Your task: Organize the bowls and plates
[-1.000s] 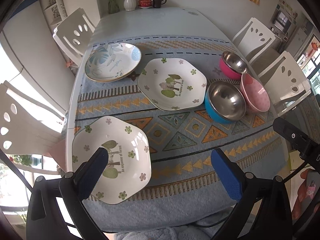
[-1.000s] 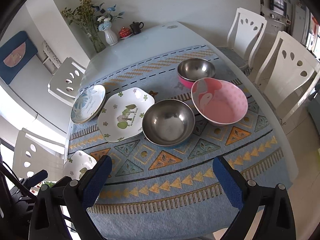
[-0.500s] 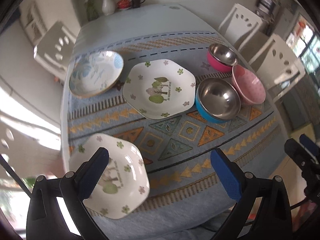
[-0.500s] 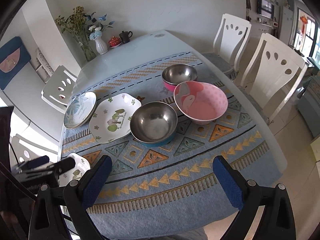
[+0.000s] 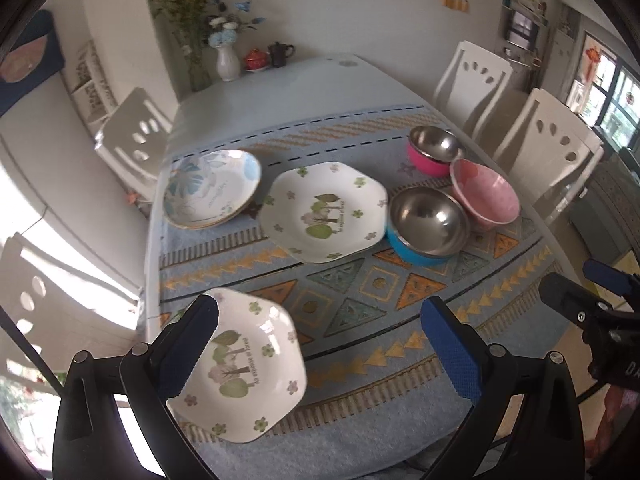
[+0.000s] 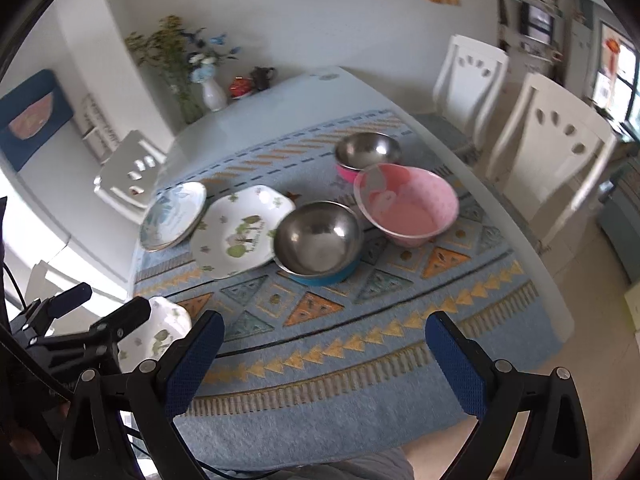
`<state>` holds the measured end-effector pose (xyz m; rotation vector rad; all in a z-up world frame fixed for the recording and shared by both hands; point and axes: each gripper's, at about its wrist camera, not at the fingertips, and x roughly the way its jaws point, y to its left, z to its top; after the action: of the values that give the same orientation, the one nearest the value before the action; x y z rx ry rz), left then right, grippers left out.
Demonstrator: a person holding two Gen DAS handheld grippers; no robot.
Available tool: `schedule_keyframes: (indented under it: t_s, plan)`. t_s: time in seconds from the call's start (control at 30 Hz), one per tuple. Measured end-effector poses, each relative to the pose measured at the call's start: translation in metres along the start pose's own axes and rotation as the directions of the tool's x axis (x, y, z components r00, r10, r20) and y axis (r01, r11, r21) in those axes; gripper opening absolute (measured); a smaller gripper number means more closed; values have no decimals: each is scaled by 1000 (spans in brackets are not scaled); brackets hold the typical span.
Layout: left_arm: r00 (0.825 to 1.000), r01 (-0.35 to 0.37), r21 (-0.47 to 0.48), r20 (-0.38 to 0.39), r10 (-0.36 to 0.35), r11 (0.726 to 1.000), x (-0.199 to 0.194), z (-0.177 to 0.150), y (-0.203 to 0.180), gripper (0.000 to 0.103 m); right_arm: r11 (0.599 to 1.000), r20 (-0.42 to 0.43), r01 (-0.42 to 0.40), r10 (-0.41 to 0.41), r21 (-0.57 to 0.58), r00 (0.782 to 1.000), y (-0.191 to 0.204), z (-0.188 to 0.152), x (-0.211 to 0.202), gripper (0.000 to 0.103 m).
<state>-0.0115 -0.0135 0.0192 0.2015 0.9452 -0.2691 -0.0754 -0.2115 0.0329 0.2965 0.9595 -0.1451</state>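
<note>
A white floral plate (image 5: 244, 364) lies at the table's near left corner, beside the left finger of my open left gripper (image 5: 324, 344). A matching plate (image 5: 326, 212) lies mid-table, with a blue-leaf plate (image 5: 210, 188) to its left. A steel bowl with blue outside (image 5: 428, 222), a pink bowl (image 5: 486, 194) and a steel bowl with pink outside (image 5: 432, 148) stand at the right. My right gripper (image 6: 324, 354) is open and empty above the front edge; it sees the blue-outside steel bowl (image 6: 318, 238), the pink bowl (image 6: 406, 204) and the left gripper (image 6: 80, 328).
A blue patterned cloth (image 5: 360, 300) covers the near half of the white table (image 5: 300, 92). A vase of flowers (image 5: 228, 60) and a teapot stand at the far end. White chairs (image 5: 552, 148) stand at the right and one (image 5: 136, 136) at the left.
Both grippers have tilted up and drawn back from the table, so more of the room shows. The dishes have not moved. Both stay open.
</note>
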Motion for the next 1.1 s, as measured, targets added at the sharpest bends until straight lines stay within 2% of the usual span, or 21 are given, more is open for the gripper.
schedule_keyframes:
  t_s: [0.13, 0.2, 0.37, 0.47, 0.57, 0.63, 0.7, 0.73, 0.83, 0.87, 0.9, 1.0, 1.1]
  plan:
    - [998, -69, -60, 5, 70, 996, -7, -10, 15, 101, 996, -60, -73, 70, -58, 996, 14, 5, 19, 100]
    - [997, -82, -101, 3, 83, 991, -11, -18, 25, 101, 989, -82, -110, 102, -101, 991, 24, 5, 29, 100]
    - [993, -97, -210, -83, 82, 973, -2, -47, 52, 101, 965, -140, -172, 145, -200, 979, 51, -2, 48, 100]
    - [985, -143, -317, -134, 104, 938, 3, -71, 77, 101, 950, -184, -216, 176, -226, 967, 65, -9, 57, 100]
    - [984, -156, -461, -154, 94, 874, 7, -92, 113, 101, 935, -214, -239, 185, -261, 959, 78, -15, 66, 100]
    - [986, -146, -517, -149, 79, 843, 13, -103, 133, 100, 922, -242, -279, 216, -267, 946, 86, -20, 76, 100]
    - [982, -167, -511, -159, 98, 843, 22, -107, 145, 97, 913, -276, -311, 238, -264, 931, 91, -24, 87, 100]
    - [979, -183, -490, -169, 113, 852, 30, -108, 147, 94, 910, -306, -315, 230, -268, 924, 96, -27, 98, 100]
    - [973, -204, -436, -189, 132, 877, 51, -110, 150, 91, 917, -371, -261, 139, -302, 918, 107, -36, 121, 100]
    - [972, -204, -428, -194, 131, 880, 58, -112, 151, 91, 911, -390, -276, 143, -308, 909, 110, -39, 127, 99]
    - [972, -199, -423, -203, 121, 884, 66, -112, 152, 90, 902, -420, -310, 167, -301, 892, 113, -42, 132, 99]
    - [970, -164, -422, -234, 68, 892, 87, -116, 156, 81, 891, -478, -361, 199, -274, 855, 117, -50, 144, 96]
    - [967, -156, -424, -251, 50, 892, 101, -116, 159, 81, 887, -512, -384, 212, -256, 832, 119, -53, 153, 92]
